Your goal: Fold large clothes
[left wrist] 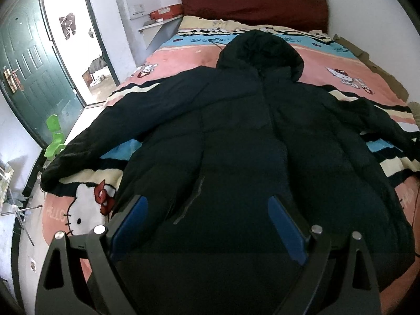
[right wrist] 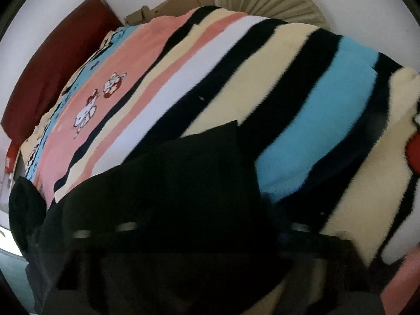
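A large black hooded padded jacket (left wrist: pixel 249 131) lies flat on the bed, front up, hood toward the headboard, both sleeves spread out. My left gripper (left wrist: pixel 207 207) is open above the jacket's lower hem, its blue-padded fingers (left wrist: pixel 131 220) wide apart with nothing between them. In the right wrist view the jacket's right sleeve (right wrist: pixel 183 183) fills the lower half and its cuff end lies on the blanket. My right gripper (right wrist: pixel 183 236) is blurred and dark against the sleeve; I cannot tell whether it grips the cloth.
A striped cartoon-cat blanket (left wrist: pixel 183 52) covers the bed. A dark red headboard (left wrist: pixel 252 2) stands at the far end. A green door (left wrist: pixel 31 65) stands open at left, with a green stool (left wrist: pixel 53 136) by the bed. Cardboard (right wrist: pixel 170 5) and a fan (right wrist: pixel 270 0) lie beyond the bed's right side.
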`<action>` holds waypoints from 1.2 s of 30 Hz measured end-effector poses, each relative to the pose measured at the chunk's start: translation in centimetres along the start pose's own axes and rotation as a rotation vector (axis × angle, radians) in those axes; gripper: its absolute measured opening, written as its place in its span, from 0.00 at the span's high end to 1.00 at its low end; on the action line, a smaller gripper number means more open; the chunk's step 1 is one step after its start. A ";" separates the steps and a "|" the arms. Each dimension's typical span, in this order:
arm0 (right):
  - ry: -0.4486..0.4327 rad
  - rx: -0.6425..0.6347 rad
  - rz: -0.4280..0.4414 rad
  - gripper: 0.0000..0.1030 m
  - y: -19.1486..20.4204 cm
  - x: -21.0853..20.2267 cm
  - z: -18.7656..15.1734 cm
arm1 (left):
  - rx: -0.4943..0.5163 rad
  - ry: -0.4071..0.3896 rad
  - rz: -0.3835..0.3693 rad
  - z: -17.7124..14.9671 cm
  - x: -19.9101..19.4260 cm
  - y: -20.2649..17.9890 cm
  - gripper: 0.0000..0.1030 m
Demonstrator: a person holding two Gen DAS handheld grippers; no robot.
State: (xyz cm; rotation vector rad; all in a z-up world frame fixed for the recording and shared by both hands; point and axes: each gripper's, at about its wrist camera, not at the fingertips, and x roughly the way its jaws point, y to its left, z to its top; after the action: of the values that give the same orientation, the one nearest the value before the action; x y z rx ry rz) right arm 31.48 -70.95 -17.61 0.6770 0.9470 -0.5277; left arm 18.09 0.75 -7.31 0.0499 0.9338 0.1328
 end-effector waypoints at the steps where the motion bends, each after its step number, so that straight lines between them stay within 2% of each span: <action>1: 0.001 -0.016 0.014 0.65 0.4 -0.1 0.1 | 0.000 -0.001 -0.004 0.0 0.0 0.0 0.09; 3: -0.007 -0.058 -0.001 0.76 1.6 -0.6 0.0 | -0.004 -0.006 -0.015 0.1 0.0 0.2 0.09; 6: -0.025 -0.095 -0.001 0.84 3.0 -1.8 -0.4 | -0.012 -0.020 -0.025 0.1 -0.3 0.6 0.09; 10: -0.064 -0.121 0.045 0.86 4.6 -4.6 -0.7 | -0.020 -0.046 -0.028 0.2 -1.1 1.3 0.09; 15: -0.117 -0.172 0.164 0.87 8.8 -9.7 -0.8 | -0.024 -0.093 -0.037 0.4 -2.6 2.6 0.09; 18: -0.144 -0.226 0.253 0.87 13.3 -13.6 -1.1 | -0.022 -0.123 -0.045 0.7 -3.6 3.6 0.09; 25: -0.155 -0.366 0.388 0.87 24.9 -20.1 -4.2 | 0.002 -0.174 -0.038 2.0 -5.4 6.1 0.09; 30: -0.143 -0.477 0.484 0.88 33.0 -23.4 -8.5 | -0.003 -0.218 -0.031 2.8 -6.1 8.2 0.09; 36: -0.099 -0.648 0.560 0.88 43.2 -25.5 -16.2 | -0.038 -0.226 -0.032 2.7 -5.9 12.1 0.09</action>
State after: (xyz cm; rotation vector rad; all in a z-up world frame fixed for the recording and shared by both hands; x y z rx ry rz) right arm 39.19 -26.89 10.34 0.2947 0.7297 0.2422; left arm 15.66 12.00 0.17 0.0141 0.7059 0.1129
